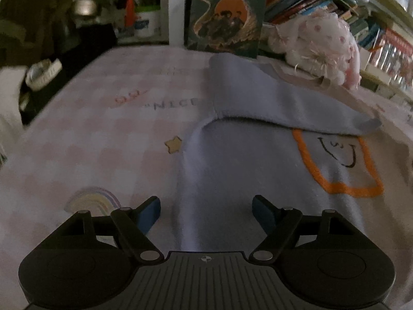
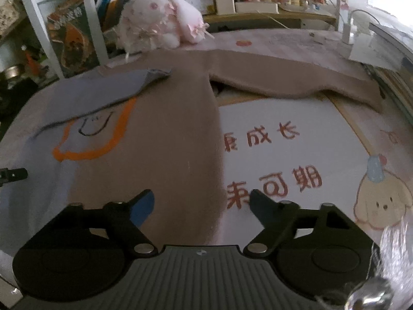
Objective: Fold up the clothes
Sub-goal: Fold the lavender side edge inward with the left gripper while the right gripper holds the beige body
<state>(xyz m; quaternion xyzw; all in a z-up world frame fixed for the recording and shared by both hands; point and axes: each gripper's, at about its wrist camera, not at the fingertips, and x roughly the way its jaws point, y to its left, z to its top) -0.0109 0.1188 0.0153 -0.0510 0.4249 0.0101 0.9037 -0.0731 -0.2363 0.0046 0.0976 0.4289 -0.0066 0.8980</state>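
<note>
Left hand-held gripper (image 1: 206, 213) spread, empty, above sweater (image 1: 258, 180) hem (sleeve folded across), right hand-held gripper (image 2: 201, 206) likewise spread

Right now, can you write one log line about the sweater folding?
step: fold sleeves | two-tone blue and brown knit sweater: flat, blue sleeve folded across chest, brown sleeve still spread | left gripper: open | right gripper: open

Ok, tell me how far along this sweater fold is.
Early. Done: the blue sleeve is folded in across the sweater front, over the orange patch. In hand: nothing; the left gripper and right gripper are both open above the hem, gripping no cloth. Left: the brown sleeve lies stretched out sideways, and the body is unfolded.
</note>
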